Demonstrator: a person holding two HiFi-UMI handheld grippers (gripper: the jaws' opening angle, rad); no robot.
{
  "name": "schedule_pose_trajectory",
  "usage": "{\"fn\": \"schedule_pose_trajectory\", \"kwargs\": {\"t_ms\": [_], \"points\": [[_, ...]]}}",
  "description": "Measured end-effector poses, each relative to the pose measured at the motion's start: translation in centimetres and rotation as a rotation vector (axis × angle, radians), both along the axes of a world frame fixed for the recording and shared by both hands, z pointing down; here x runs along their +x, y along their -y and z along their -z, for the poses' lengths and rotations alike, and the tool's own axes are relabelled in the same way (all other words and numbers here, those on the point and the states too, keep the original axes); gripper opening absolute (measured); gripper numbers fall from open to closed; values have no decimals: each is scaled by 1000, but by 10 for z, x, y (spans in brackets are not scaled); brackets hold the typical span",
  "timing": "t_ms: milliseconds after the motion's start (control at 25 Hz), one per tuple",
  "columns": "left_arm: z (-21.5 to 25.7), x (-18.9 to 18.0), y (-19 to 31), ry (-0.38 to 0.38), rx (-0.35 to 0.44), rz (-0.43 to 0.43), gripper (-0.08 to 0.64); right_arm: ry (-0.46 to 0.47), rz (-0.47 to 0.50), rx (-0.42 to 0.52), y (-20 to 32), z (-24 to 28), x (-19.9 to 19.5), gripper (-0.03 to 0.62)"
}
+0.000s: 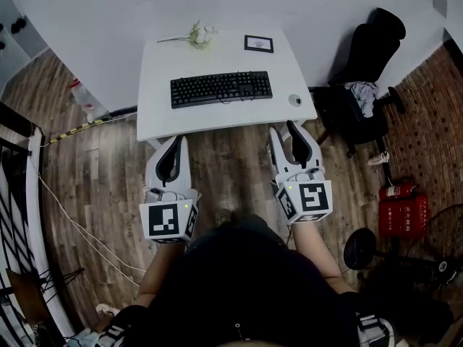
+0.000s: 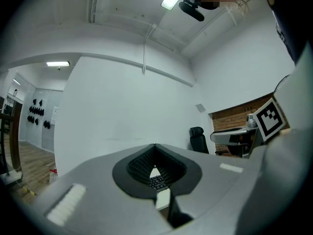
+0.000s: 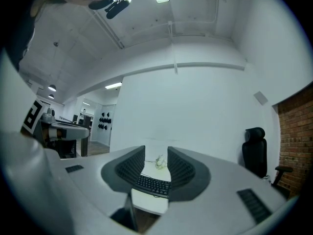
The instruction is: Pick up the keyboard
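A black keyboard [image 1: 221, 88] lies flat across the middle of a white table [image 1: 166, 118]. Both grippers hover level over the wooden floor, short of the table's near edge and apart from the keyboard. My left gripper [image 1: 177, 139] is shut with nothing in it; its own view shows a sliver of the keyboard [image 2: 157, 181] through the gap under the closed tips. My right gripper [image 1: 284, 127] is open and empty, and between its jaws I see the keyboard [image 3: 153, 185] and the table edge [image 3: 149, 201].
On the table are a white flower sprig [image 1: 199, 35], a small framed card [image 1: 259, 43] and a small round grey object [image 1: 294, 100]. A black office chair [image 1: 362, 71] stands to the right, with red fire extinguishers [image 1: 399, 210] beyond it. Cables trail on the floor at left.
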State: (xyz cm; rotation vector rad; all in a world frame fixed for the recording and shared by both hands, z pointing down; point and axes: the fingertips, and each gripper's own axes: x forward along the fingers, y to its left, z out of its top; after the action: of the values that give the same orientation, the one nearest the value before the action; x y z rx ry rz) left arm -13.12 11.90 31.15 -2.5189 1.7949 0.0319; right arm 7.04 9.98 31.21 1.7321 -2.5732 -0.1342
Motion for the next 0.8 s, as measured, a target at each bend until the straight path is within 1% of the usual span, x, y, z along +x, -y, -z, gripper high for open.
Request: {"fn": "schedule_pose_trajectory", "kwargs": {"t_ms": [200,480,800], "points": [[-2,-4,16,-12,1,-1,11,-8,2,3,16,1,-4,132],[-8,-1,34,-21,1,-7,11,-11,-7,17,34,-1,2,132],[-9,-3,81,-25,14,12,11,-6,6,26,79,-5,3,132]]}}
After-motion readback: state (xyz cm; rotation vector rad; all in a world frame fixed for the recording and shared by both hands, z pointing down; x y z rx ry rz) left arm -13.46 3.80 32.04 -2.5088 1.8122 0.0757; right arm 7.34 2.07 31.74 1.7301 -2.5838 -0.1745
